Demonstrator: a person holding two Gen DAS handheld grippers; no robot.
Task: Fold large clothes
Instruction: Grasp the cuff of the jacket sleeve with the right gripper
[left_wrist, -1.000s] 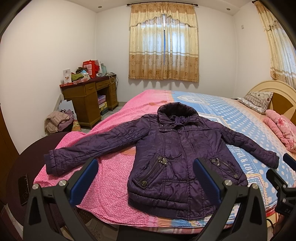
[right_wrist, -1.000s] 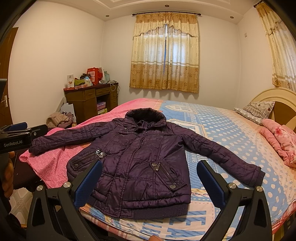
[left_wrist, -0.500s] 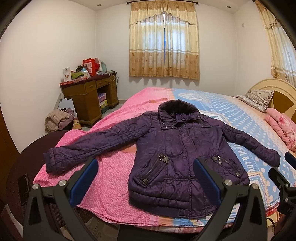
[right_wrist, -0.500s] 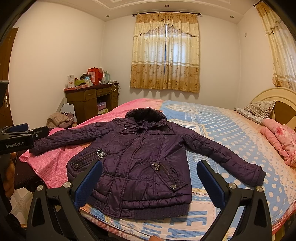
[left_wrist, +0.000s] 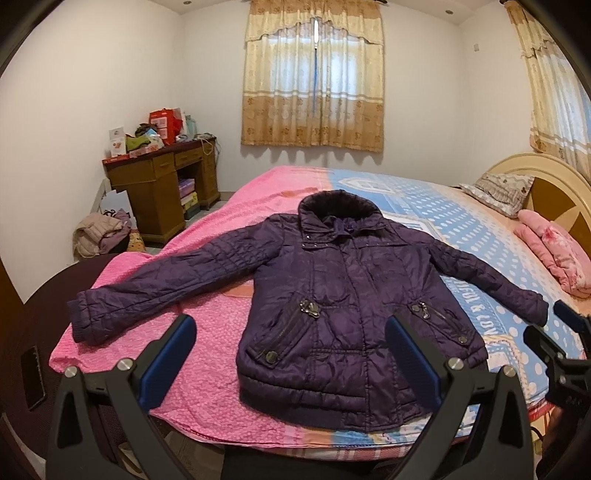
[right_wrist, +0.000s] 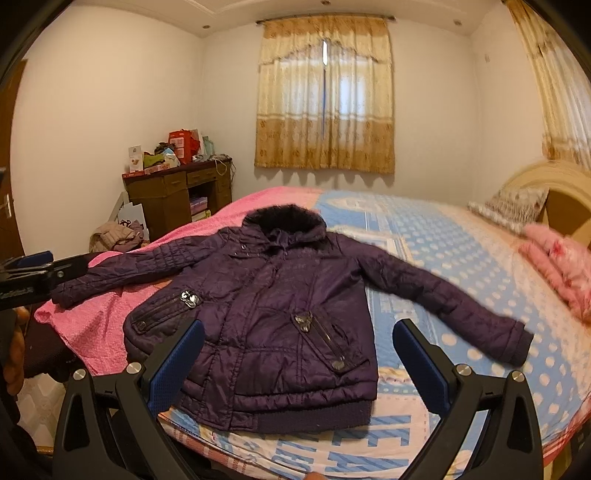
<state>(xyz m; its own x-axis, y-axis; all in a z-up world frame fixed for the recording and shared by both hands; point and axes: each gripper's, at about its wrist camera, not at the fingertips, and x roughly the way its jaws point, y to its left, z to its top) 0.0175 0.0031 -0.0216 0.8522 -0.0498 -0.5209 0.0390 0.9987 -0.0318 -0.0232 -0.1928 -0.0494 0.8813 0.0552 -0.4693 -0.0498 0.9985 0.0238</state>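
A dark purple quilted jacket (left_wrist: 343, 295) lies flat, front up, on the bed, sleeves spread left and right, collar toward the window. It also shows in the right wrist view (right_wrist: 273, 317). My left gripper (left_wrist: 290, 354) is open and empty, held above the bed's near edge in front of the jacket's hem. My right gripper (right_wrist: 299, 358) is open and empty, also just short of the hem. The right gripper shows at the right edge of the left wrist view (left_wrist: 565, 347); the left gripper shows at the left edge of the right wrist view (right_wrist: 33, 273).
The bed (left_wrist: 461, 229) has a pink and blue cover. A folded pink blanket (left_wrist: 554, 254) and a pillow (left_wrist: 502, 188) lie near the headboard on the right. A cluttered wooden desk (left_wrist: 162, 181) and a clothes pile (left_wrist: 99, 236) stand at the left wall.
Both grippers have shifted slightly toward the jacket and tilted down; the right wrist view is blurred by motion. The jacket has not moved.
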